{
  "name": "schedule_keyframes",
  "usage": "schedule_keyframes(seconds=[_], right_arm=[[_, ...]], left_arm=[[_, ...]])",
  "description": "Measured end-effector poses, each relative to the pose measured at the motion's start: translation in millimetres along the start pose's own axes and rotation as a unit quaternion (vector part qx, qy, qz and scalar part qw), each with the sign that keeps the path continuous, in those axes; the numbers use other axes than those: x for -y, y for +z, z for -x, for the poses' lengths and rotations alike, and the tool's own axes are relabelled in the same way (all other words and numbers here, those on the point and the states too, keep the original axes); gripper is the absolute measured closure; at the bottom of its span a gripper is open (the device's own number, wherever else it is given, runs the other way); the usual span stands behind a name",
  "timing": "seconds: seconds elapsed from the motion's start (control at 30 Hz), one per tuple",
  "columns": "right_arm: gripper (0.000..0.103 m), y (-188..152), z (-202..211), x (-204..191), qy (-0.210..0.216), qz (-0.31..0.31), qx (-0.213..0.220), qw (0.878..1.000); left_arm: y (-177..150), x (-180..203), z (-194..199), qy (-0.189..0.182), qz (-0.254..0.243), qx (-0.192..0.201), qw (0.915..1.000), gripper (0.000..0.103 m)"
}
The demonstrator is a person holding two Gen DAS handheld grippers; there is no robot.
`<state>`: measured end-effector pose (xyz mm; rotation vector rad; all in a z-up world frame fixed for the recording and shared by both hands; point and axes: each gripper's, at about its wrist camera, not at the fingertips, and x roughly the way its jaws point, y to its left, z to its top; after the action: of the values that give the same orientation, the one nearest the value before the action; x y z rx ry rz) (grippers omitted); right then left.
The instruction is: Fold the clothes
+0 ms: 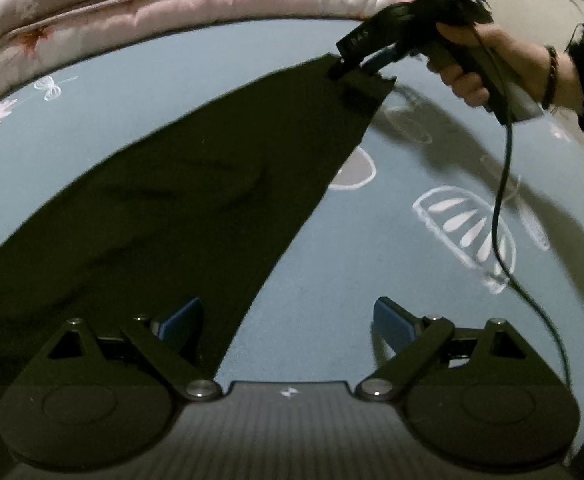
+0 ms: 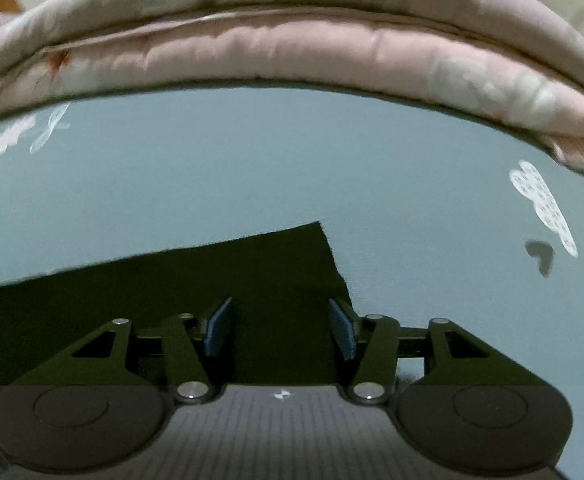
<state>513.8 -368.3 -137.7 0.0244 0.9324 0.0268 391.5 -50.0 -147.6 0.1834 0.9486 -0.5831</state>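
counts, l to r: 1 pink quilt (image 1: 140, 12) folded along the far edge of the bed, 1 dark garment (image 1: 164, 216), 2 tongs, 1 hand (image 1: 488, 68) w/ a bead bracelet (image 1: 551, 76), 1 cable (image 1: 504, 216) hanging off the handle.

my left tongs (image 1: 288, 320) are released, pads wide apart; left pad sits over the cloth's edge, right pad over bare blue bedsheet (image 1: 332, 280), nothing between them.

the garment is 1 long strip, very dark olive/black, plain, lying flat on the sheet w/ a few soft wrinkles mid-way. it runs from my near left diagonally up to the far right, narrowing to a squared end.

my right tongs (image 1: 342, 70) are at that far end. in the right wrist view the right tongs (image 2: 280, 328) are part open, pads either side of the cloth corner, not clenched on it. sheet has white printed shapes (image 1: 464, 228) to the right.
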Motion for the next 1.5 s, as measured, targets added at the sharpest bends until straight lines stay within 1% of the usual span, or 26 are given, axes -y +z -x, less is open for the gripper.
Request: schedule_keyframes(seconds=[0.07, 0.13, 0.2, 0.27, 0.3, 0.33, 0.4, 0.47, 0.57, 0.6, 0.7, 0.73, 0.8, 0.83, 0.87, 0.9, 0.97, 1.03, 1.07, 1.13, 1.17, 1.23, 1.27, 1.37, 1.43, 1.5], right_arm=[[0.045, -9, 16, -13, 0.032, 0.017, 0.006, 0.999], [0.042, -19, 30, -28, 0.06, 0.044, 0.009, 0.997], [0.041, -27, 26, -51, 0.061, 0.095, -0.002, 0.994], [0.041, -36, 17, -64, 0.046, 0.118, -0.027, 0.992], [0.041, -37, 16, -64, 0.036, 0.112, -0.034, 0.992], [0.041, -36, 22, -62, 0.037, 0.1, -0.029, 0.994], [0.041, -36, 44, -54, 0.055, 0.074, -0.016, 0.996], [0.041, -40, 76, -45, 0.07, 0.055, -0.003, 0.996], [0.04, -53, 126, -30, 0.095, 0.038, 0.006, 0.995], [0.036, -60, 140, -27, 0.102, 0.027, 0.006, 0.994], [0.035, -88, 177, -18, 0.123, -0.007, -0.01, 0.992], [0.035, -98, 188, -16, 0.128, -0.013, -0.016, 0.992], [0.035, -114, 208, -13, 0.134, -0.023, -0.025, 0.99], [0.035, -122, 218, -12, 0.137, -0.027, -0.029, 0.99], [0.035, -127, 226, -11, 0.139, -0.031, -0.031, 0.989], [0.035, -130, 231, -10, 0.139, -0.033, -0.032, 0.989], [0.035, -136, 242, -8, 0.14, -0.038, -0.032, 0.989], [0.035, -142, 252, -6, 0.141, -0.043, -0.032, 0.988], [0.035, -145, 258, -5, 0.142, -0.046, -0.032, 0.988], [0.034, -150, 268, -3, 0.143, -0.051, -0.032, 0.988], [0.034, -153, 274, -2, 0.143, -0.053, -0.033, 0.988], [0.034, -159, 278, -2, 0.144, -0.056, -0.037, 0.987], [0.034, -162, 279, -2, 0.144, -0.056, -0.039, 0.987], [0.034, -172, 283, 1, 0.138, -0.053, -0.047, 0.988], [0.034, -177, 286, 4, 0.133, -0.056, -0.05, 0.988], [0.034, -181, 284, 9, 0.133, -0.073, -0.055, 0.987]], left_arm=[[0, 1, 8, 0.004, 0.001, 0.022, 0.9998, 0.01], [-2, 1, 2, 0.005, 0.005, 0.0, 1.0, 0.01], [-6, 2, -5, 0.006, 0.009, -0.013, 0.9999, 0.01], [-5, 4, -4, 0.009, 0.008, -0.023, 0.9997, 0.01], [-3, 4, 3, 0.014, 0.011, -0.013, 0.9998, 0.01], [-2, 4, 12, 0.019, 0.015, -0.003, 0.9997, 0.01], [-2, 3, 34, 0.037, 0.026, 0.019, 0.9988, 0.01], [-8, 3, 56, 0.059, 0.039, 0.028, 0.9971, 0.01], [-27, 3, 68, 0.117, 0.043, 0.005, 0.9922, 0.01], [-34, 2, 67, 0.132, 0.045, -0.007, 0.9902, 0.01], [-53, -6, 54, 0.145, 0.063, -0.041, 0.9866, 0.01], [-58, -9, 49, 0.14, 0.072, -0.053, 0.9861, 0.01], [-64, -15, 38, 0.107, 0.106, -0.087, 0.9848, 0.01], [-63, -11, 42, 0.107, 0.105, -0.084, 0.9851, 0.01], [-59, -6, 47, 0.09, 0.1, -0.09, 0.9869, 0.01], [-57, -2, 53, 0.075, 0.092, -0.087, 0.9891, 0.01], [-48, 10, 65, 0.079, 0.055, -0.063, 0.9934, 0.01], [-39, 20, 64, 0.107, 0.005, -0.047, 0.9931, 0.01], [-34, 19, 59, 0.117, -0.003, -0.043, 0.9921, 0.01], [-28, 10, 43, 0.115, 0.028, -0.046, 0.9919, 0.01], [-31, 6, 34, 0.109, 0.047, -0.052, 0.9915, 0.01], [-38, 4, 23, 0.096, 0.067, -0.068, 0.9908, 0.009], [-41, 5, 19, 0.088, 0.073, -0.075, 0.9906, 0.008], [-39, 16, 30, 0.057, 0.057, -0.089, 0.9928, 0.008], [-33, 14, 40, 0.055, 0.051, -0.069, 0.9948, 0.008], [-20, 3, 43, 0.078, 0.047, -0.047, 0.9947, 0.008]])
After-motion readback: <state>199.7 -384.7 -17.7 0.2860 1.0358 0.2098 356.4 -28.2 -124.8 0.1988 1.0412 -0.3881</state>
